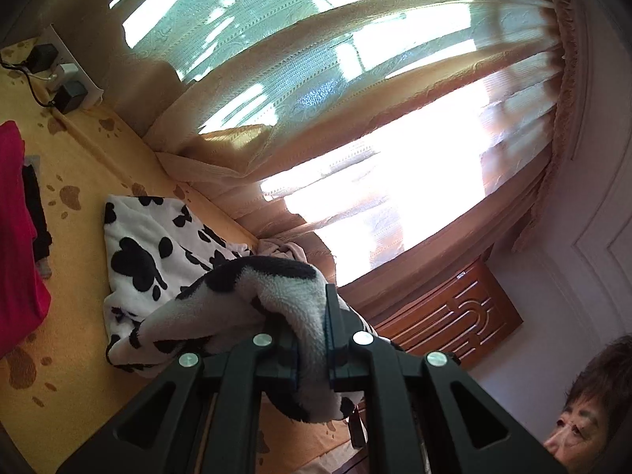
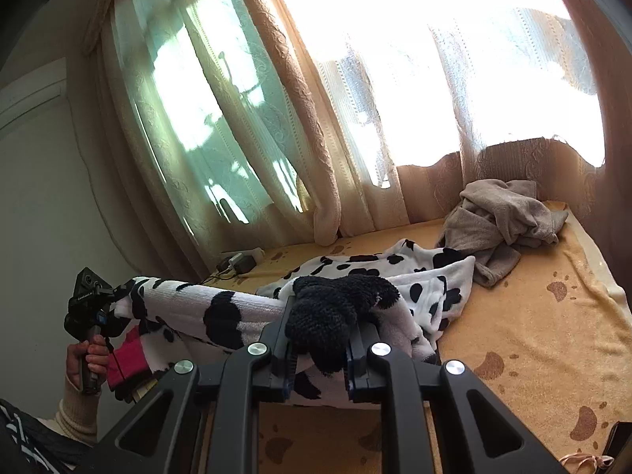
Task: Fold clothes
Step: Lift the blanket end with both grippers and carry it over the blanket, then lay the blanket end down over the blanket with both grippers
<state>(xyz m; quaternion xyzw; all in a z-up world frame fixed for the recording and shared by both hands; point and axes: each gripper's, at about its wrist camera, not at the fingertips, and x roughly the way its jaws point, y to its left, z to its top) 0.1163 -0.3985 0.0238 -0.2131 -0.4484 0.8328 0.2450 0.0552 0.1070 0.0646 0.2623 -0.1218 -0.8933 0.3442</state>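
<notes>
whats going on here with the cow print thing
A person is folding clothes on a bed covered with a yellow paw-print blanket. Each hand holds a black two-finger gripper, and both are clamped on one fleecy white garment with black cow-style patches: the left gripper pinches one edge, the right gripper another. The stretch between them is lifted off the bed, while the rest lies on the blanket. A crumpled beige fleece garment waits near the curtains, and a magenta garment lies at the side.

Both grippers (image 1: pixel 312 339) (image 2: pixel 318 349) black plastic, silver round screws on linkages; person's sleeve (image 2: pixel 77 414) cream ribbed knit.
</notes>
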